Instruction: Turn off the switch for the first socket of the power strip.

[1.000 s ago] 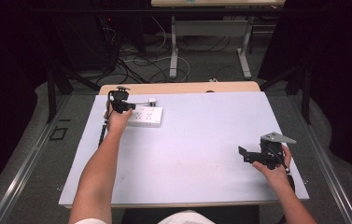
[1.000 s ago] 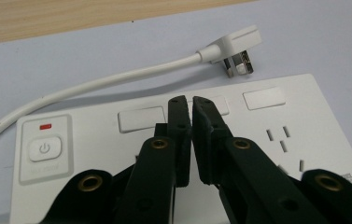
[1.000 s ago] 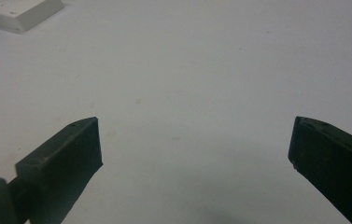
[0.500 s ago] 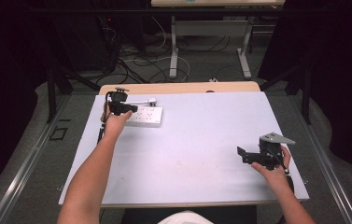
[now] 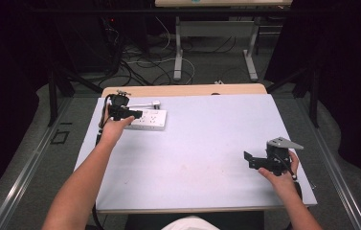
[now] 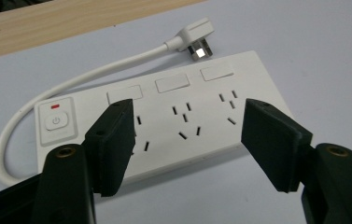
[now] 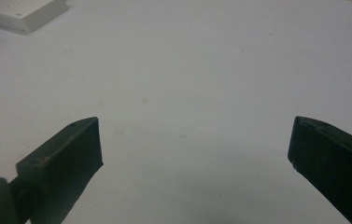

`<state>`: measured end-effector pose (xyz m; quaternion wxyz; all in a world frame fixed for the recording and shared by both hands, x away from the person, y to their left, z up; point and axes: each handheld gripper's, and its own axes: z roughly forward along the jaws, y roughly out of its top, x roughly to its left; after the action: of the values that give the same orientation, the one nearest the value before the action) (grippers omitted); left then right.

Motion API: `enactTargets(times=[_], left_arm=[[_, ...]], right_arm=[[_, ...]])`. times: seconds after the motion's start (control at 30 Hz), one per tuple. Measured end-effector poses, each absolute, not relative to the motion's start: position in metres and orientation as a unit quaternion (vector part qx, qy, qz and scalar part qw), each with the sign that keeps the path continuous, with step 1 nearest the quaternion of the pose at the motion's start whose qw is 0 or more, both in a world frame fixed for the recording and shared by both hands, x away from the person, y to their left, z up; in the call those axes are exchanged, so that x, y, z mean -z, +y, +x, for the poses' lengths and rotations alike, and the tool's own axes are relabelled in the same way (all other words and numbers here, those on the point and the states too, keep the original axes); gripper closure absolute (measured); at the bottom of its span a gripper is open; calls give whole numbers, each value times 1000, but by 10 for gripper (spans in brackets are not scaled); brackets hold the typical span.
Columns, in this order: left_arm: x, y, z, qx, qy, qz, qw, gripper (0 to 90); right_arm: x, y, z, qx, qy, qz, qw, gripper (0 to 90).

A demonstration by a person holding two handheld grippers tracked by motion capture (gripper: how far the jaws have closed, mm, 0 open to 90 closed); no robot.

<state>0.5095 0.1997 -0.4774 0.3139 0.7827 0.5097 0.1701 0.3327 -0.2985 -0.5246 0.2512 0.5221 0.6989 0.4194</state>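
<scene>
Back off the strip comes the left gripper (image 5: 131, 114), lifted a touch from where it sat a second ago, and its jaws have just been opening, nothing between them. From the left gripper view they stand spread above the white power strip (image 6: 164, 121), one jaw over the socket row next to the switch (image 6: 56, 122), the other past the far sockets, neither pressing on it. That strip lies flat at the far left of the pale table (image 5: 207, 158), just short of the wooden edge (image 5: 183, 90), with its white cord (image 6: 71, 86) looping round behind to the plug (image 6: 197, 39), which rests on the table beside the strip's back edge. Over at the near right, the right gripper (image 5: 251, 160) hasn't budged: low over bare table, jaws wide apart and holding nothing, well apart from the strip.
</scene>
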Motion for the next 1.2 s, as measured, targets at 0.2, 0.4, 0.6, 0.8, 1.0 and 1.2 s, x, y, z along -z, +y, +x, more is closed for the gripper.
enactTargets(times=[0.2,0.4,0.6,0.8,1.0,1.2], left_arm=[[471,197,501,-140,512,777,339,302],[462,192,491,-147,516,766,354,157],[459,188,481,-129,508,769,367,16],[454,186,469,-109,510,758,391,5],[450,183,453,-98,496,760,409,5],[445,175,433,-98,476,763,426,5]], right_arm=[[525,-299,331,-417,698,525,252,23],[524,-300,329,-416,698,526,254,24],[525,-299,328,-417,700,521,255,24],[524,-299,328,-415,700,522,256,24],[524,-300,327,-417,701,518,258,24],[523,-300,327,-418,700,520,256,24]])
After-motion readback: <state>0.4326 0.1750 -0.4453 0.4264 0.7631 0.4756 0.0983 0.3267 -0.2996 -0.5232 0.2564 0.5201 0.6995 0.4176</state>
